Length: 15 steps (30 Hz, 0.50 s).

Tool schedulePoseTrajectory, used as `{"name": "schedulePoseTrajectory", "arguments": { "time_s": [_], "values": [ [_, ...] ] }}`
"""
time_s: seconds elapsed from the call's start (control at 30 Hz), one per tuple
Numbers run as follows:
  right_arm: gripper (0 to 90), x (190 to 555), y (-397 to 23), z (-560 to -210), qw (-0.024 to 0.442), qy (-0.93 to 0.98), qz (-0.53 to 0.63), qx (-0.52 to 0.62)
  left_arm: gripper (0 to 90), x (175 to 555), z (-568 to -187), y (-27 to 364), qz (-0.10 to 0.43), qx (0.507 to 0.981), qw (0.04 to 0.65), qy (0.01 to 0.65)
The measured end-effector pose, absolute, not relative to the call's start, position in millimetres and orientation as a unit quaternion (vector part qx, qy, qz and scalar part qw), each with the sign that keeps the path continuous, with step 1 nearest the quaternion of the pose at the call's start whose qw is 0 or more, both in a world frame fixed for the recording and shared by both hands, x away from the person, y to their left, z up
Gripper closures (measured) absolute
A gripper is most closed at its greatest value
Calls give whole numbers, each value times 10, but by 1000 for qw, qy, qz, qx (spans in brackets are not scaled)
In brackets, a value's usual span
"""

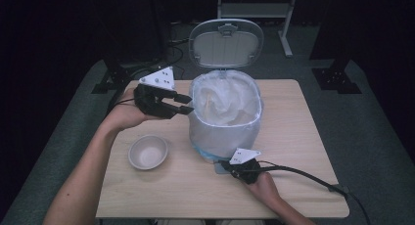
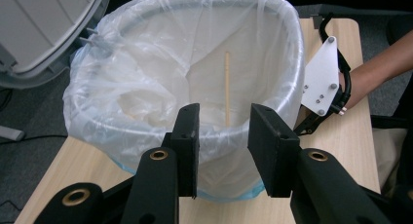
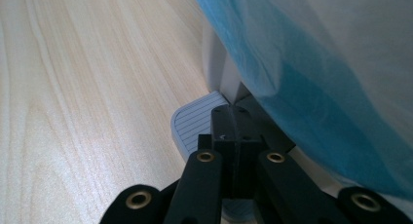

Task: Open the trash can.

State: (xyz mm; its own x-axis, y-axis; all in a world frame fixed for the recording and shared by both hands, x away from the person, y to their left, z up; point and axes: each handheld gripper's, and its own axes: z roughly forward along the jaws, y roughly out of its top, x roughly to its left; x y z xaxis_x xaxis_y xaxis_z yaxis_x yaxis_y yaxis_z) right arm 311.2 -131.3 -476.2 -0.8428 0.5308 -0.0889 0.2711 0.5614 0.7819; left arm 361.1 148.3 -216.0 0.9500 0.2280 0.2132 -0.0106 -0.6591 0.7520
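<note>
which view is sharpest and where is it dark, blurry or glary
Left gripper view is sharpest: the bin liner and the wooden stick inside it read crisply, with mild glare on the plastic. High view is soft, with the room beyond the table nearly black. Right gripper view blurs the near blue plastic; the pedal is fairly clear.

A grey plastic pedal bin [image 1: 225,137], lined with a translucent white plastic bag [image 2: 146,87] folded over its rim, is stood upright at the table's centre. Its oval grey lid [image 1: 226,43] is raised open. A thin wooden stick [image 2: 227,87] is seen leaning inside. The ribbed grey foot pedal [image 3: 192,124] is pressed under closed black jaws.
</note>
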Motion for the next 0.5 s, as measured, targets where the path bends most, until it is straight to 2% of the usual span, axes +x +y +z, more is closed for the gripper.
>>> {"name": "schedulePoseTrajectory", "arguments": {
  "time_s": [0.5],
  "values": [
    [900, 3110, -1320, -4767, 158, 868, 410, 232, 605, 3573, -2378, 1831, 154, 890, 420, 86]
  ]
}}
